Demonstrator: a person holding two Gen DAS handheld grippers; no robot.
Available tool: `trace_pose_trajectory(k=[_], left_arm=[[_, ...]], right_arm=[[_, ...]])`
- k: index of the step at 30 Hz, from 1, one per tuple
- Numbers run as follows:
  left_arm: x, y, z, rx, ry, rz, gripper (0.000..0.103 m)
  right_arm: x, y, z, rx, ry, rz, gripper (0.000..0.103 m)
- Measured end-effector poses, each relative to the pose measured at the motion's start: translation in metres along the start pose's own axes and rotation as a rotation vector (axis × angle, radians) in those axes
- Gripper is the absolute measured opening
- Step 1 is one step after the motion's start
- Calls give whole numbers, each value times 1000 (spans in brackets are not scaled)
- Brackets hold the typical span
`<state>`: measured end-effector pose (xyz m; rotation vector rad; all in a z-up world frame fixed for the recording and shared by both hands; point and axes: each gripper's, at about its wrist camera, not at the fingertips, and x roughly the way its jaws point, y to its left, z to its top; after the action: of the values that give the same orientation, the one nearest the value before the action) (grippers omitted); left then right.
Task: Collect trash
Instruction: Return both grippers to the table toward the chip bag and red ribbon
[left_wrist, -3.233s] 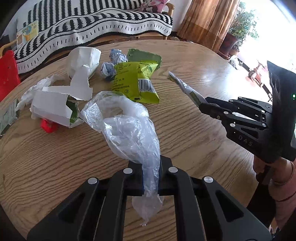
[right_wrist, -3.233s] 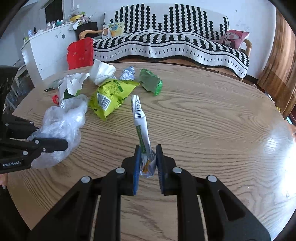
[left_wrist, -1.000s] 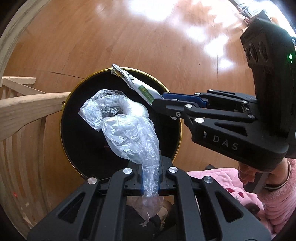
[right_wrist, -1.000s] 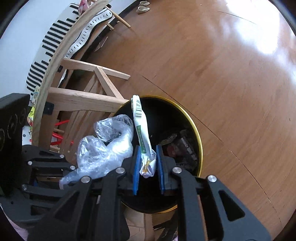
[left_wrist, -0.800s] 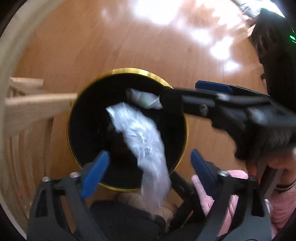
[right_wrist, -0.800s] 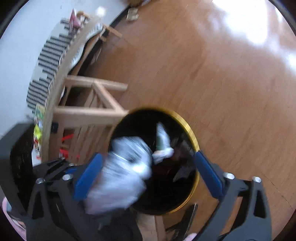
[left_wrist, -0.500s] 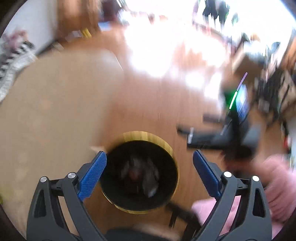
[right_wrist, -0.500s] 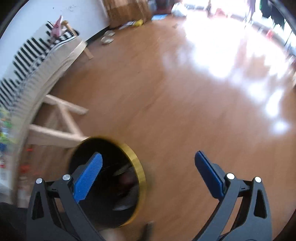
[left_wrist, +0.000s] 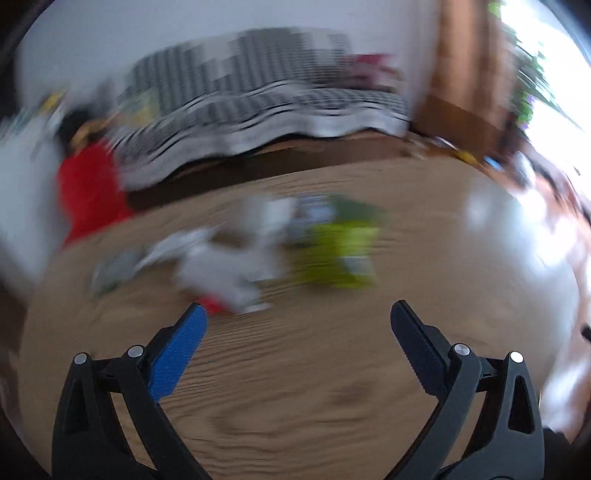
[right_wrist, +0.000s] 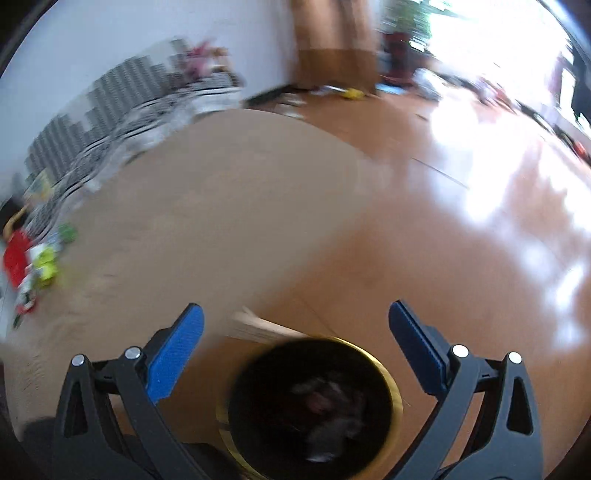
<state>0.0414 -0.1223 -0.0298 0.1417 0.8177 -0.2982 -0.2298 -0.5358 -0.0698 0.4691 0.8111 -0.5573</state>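
Both views are blurred by motion. My left gripper (left_wrist: 297, 314) is open and empty above the round wooden table (left_wrist: 295, 387). Ahead of it lies a heap of trash: white crumpled paper (left_wrist: 225, 269), a yellow-green snack bag (left_wrist: 340, 254), a darker green wrapper (left_wrist: 354, 206) and a small red piece (left_wrist: 214, 304). My right gripper (right_wrist: 295, 315) is open and empty above the black bin with a gold rim (right_wrist: 391, 387) on the floor. Trash lies inside the bin. The yellow-green bag also shows far left in the right wrist view (right_wrist: 46, 266).
A sofa with a black-and-white striped throw (left_wrist: 266, 107) stands behind the table. A red chair back (left_wrist: 88, 192) is at the table's far left. The table edge (right_wrist: 332, 206) curves above the bin. A shiny wooden floor (right_wrist: 480, 206) lies to the right.
Both grippers opened over the bin and dropped the plastic bag and the wrapper in. My left gripper then swung up to face the table; my right gripper tilted up from the bin.
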Motion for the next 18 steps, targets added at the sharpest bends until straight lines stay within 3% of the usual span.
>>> trace_pose_trajectory(k=[4, 9, 14, 18], left_arm=[[21, 60, -3, -150, 40, 22, 97], [41, 65, -6, -96, 82, -23, 97], [57, 52, -11, 12, 123, -38, 97], [56, 63, -19, 29, 102, -57, 97]], right_arm=[[-11, 95, 34, -171, -70, 111, 97], [8, 215, 47, -299, -42, 322, 97], [38, 284, 26, -434, -26, 311, 97], [41, 292, 1, -565, -34, 272, 97]])
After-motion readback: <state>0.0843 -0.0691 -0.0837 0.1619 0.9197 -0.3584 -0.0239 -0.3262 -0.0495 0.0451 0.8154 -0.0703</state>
